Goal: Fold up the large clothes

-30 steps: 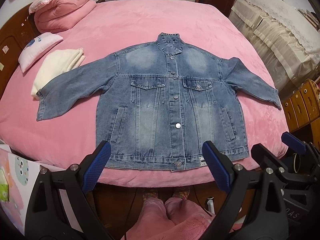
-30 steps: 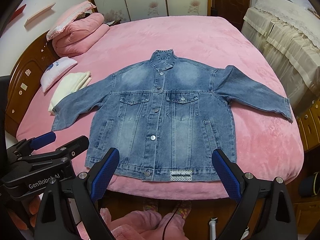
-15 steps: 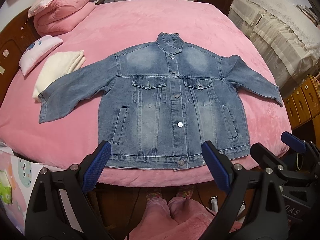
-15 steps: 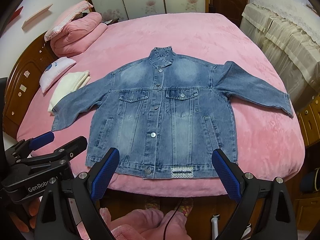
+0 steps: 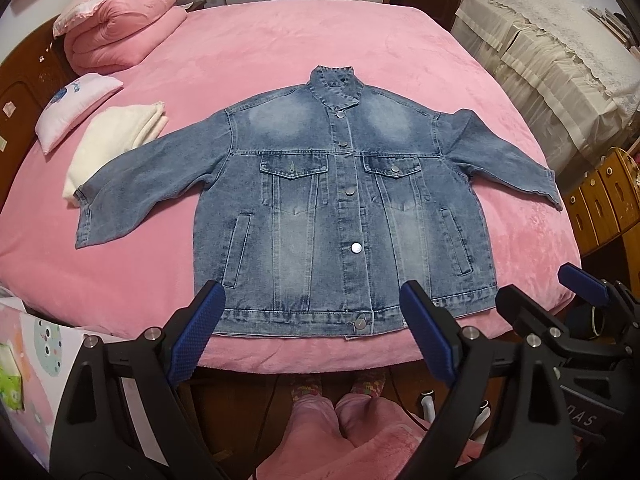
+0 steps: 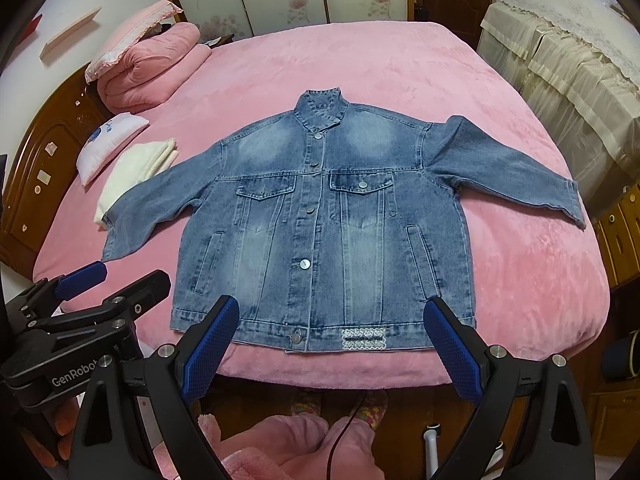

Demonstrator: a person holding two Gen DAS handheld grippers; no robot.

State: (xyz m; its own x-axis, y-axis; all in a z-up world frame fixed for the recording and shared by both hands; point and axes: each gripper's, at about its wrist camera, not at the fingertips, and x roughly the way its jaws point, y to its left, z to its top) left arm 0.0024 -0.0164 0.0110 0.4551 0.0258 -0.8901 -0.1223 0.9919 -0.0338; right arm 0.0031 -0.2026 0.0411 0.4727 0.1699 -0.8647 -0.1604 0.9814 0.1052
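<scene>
Near bed (image 5: 280, 40) front edge: denim jacket (image 5: 340, 216) flat, buttoned, sleeves spread. My left claw (image 5: 312, 336) and right claw (image 6: 334, 344) both agape, empty. Advice: grip sleeve cuff squarely, fold inward.

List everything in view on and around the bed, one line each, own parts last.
denim jacket: one, blue, spread flat front-up, buttoned, mid-bed
bed cover: one, pink, under the jacket
folded cloth: one, cream, under the jacket's sleeve end, near the headboard
small pillow: one, white-pink, beside the cloth
rolled quilt: one, pink, far corner
covered furniture: cream cloth, opposite side
left tongs: open, blue pads, before the hem
right tongs: open, blue pads, before the hem
</scene>
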